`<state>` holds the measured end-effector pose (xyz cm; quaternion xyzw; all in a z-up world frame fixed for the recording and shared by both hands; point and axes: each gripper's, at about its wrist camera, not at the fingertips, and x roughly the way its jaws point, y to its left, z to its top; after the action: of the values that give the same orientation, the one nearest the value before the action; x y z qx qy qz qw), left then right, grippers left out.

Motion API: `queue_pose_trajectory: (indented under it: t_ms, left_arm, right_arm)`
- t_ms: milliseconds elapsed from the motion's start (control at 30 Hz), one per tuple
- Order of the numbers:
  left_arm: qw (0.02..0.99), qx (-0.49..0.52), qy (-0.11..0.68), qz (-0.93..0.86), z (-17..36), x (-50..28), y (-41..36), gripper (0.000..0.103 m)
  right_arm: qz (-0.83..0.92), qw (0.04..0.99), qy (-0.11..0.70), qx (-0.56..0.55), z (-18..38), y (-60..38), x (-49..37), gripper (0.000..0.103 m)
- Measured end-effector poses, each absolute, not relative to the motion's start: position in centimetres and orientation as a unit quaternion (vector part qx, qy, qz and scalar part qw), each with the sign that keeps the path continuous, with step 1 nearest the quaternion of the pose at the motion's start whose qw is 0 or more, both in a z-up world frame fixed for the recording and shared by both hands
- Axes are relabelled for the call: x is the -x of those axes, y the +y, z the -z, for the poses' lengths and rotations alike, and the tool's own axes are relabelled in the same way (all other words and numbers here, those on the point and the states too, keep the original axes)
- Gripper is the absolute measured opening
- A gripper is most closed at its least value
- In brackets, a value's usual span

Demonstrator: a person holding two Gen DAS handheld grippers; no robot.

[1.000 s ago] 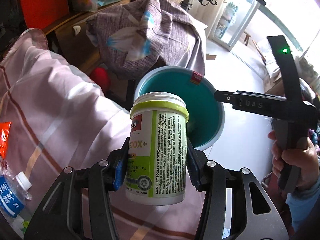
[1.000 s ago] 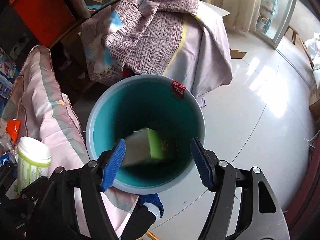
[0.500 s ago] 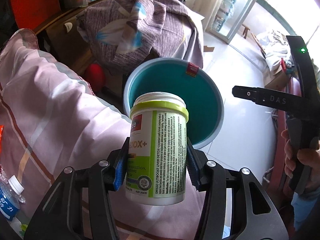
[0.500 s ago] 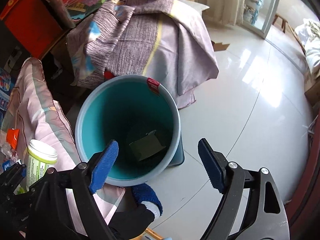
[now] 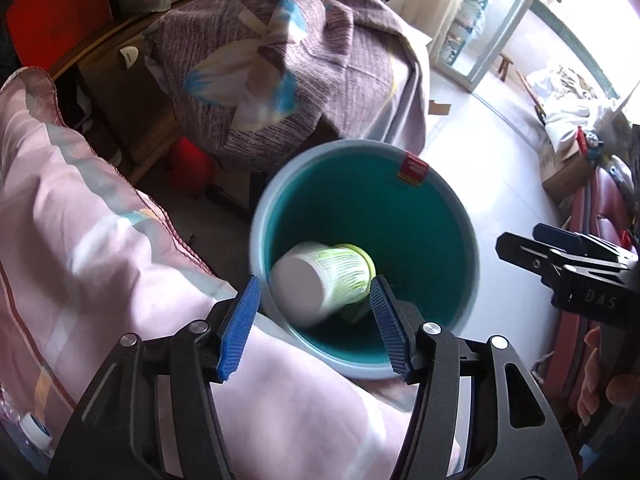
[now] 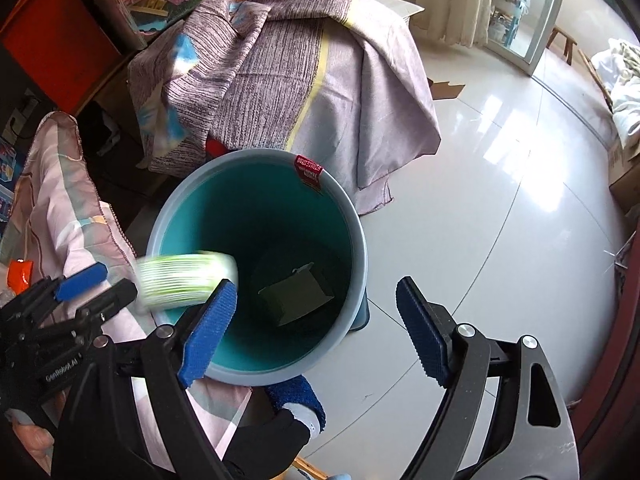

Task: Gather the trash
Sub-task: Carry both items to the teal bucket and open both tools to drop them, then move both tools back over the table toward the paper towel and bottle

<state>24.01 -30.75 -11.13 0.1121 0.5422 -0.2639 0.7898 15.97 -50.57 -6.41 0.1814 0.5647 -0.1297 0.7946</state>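
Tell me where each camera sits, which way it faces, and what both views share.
Left wrist: on the left gripper, facing steeply down into the teal bin, where the blurred green-and-white jar drops between its opening fingers; the right gripper shows at right.
Right wrist: on the right gripper, open, facing down at the same bin; a socked foot shows below.
Shared: bin, jar, draped purple cloth.

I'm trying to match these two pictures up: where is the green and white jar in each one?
Left wrist view: the green and white jar shows low in the middle, blurred, over the teal bin's mouth, between the opening left claw's pads without touching them.
Right wrist view: the jar is at the left, blurred, at the bin's rim.
Shared landmark: the red tag on the rim.
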Motion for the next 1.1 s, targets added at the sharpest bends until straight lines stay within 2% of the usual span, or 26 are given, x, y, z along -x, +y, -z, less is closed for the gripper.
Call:
queue_pose_trajectory:
  t_ms: [133, 267, 567, 667, 1100]
  left_arm:
    - [0.789, -0.1, 0.544, 0.267, 10.9, -24.0, -30.1, 0.062]
    - [0.795, -0.093, 0.537, 0.266, 10.5, -23.4, -29.4, 0.076]
    - [0.804, -0.079, 0.529, 0.259, 8.8, -21.5, -27.4, 0.078]
    - [0.815, -0.076, 0.517, 0.252, 7.7, -20.3, -25.9, 0.09]
    - [0.846, -0.057, 0.484, 0.218, 3.7, -14.1, -15.8, 0.094]
  right_arm:
    - [0.131, 0.79, 0.572, -0.179, 6.8, -50.3, -16.6, 0.079]
    - [0.125, 0.787, 0.58, -0.168, 6.8, -49.3, -17.1, 0.083]
    - [0.114, 0.799, 0.572, -0.146, 4.4, -46.9, -16.3, 0.086]
    - [0.109, 0.805, 0.566, -0.14, 3.4, -45.8, -15.6, 0.087]
    - [0.073, 0.826, 0.546, -0.12, -0.9, -39.0, -11.8, 0.087]
